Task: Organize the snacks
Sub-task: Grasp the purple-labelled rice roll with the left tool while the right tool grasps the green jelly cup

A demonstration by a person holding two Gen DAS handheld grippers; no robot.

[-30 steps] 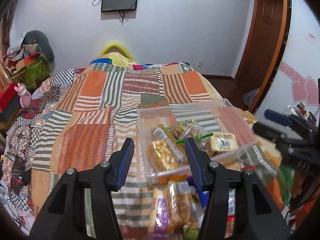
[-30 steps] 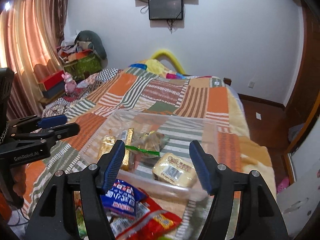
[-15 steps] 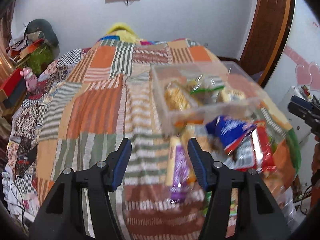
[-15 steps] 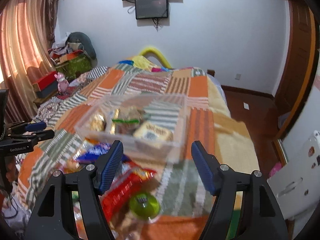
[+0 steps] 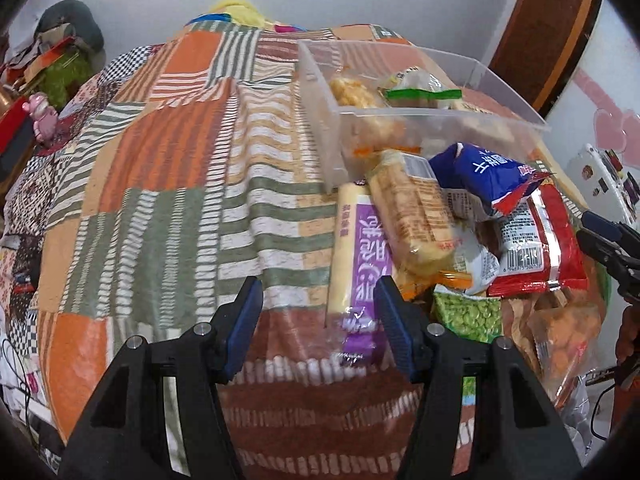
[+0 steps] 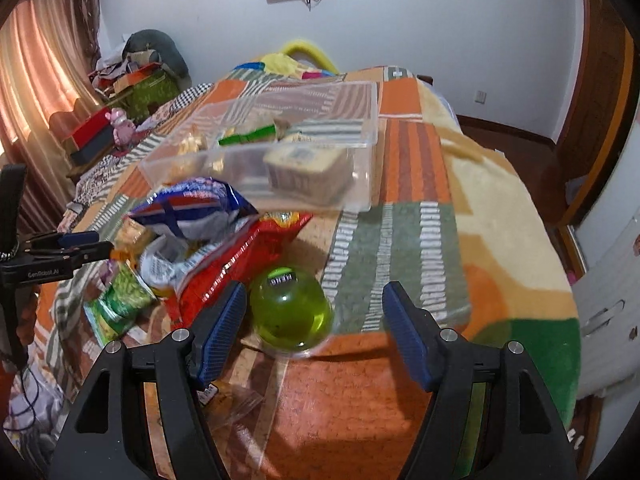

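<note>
A clear plastic bin (image 5: 440, 114) (image 6: 360, 168) with several snacks inside sits on the patchwork bedspread. In front of it lies a pile of snack packs: a purple-and-white pack (image 5: 360, 256), a clear pack of biscuits (image 5: 416, 216), a blue bag (image 5: 484, 168) (image 6: 192, 208), a red bag (image 5: 540, 240) (image 6: 240, 260) and a green pea pack (image 5: 468, 312) (image 6: 120, 300). A green jelly cup (image 6: 290, 314) lies just beyond my right gripper (image 6: 314, 330), which is open and empty. My left gripper (image 5: 318, 324) is open and empty, its right finger beside the purple pack's near end.
The bedspread (image 5: 160, 184) stretches left and away. A cluttered side table with a pink toy (image 6: 120, 124) stands at the far left by the curtain. A wooden door (image 5: 548, 32) and white cabinet (image 6: 608, 240) stand to the right.
Both grippers have pulled back and dropped lower toward the snack pile. The bin now lies farther off, and the jelly cup has come between my right fingers' line.
</note>
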